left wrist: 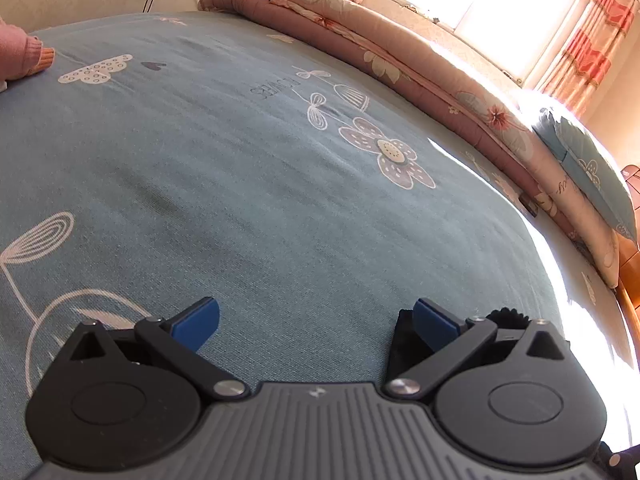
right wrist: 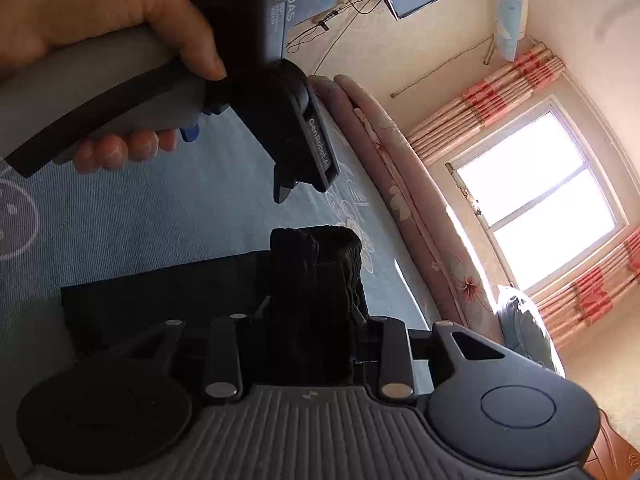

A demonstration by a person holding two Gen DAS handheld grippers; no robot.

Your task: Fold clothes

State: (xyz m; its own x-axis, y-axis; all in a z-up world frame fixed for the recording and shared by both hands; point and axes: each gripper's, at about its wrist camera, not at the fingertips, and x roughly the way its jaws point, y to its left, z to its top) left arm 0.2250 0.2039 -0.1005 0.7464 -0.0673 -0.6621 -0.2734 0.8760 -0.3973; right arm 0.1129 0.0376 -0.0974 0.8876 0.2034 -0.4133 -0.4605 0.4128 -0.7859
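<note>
A black garment (right wrist: 160,292) lies partly flat on the blue bed sheet (right wrist: 120,232). Its bunched ribbed cuff (right wrist: 316,264) stands up between the fingers of my right gripper (right wrist: 310,320), which is shut on it; the cloth hides the pads. My left gripper (left wrist: 316,324) is open just above the sheet, nothing between its blue pads (left wrist: 196,324). A bit of the black garment (left wrist: 402,344) touches the outside of its right finger. In the right wrist view a hand (right wrist: 100,20) holds the left gripper (right wrist: 306,184) above the garment.
The flower-print sheet (left wrist: 240,160) covers the bed. A folded pink quilt (left wrist: 360,40) runs along the far side, with a blue pillow (left wrist: 592,176) at its end. A pink garment (left wrist: 20,56) lies at the far left. Window (right wrist: 536,204) and curtains are behind.
</note>
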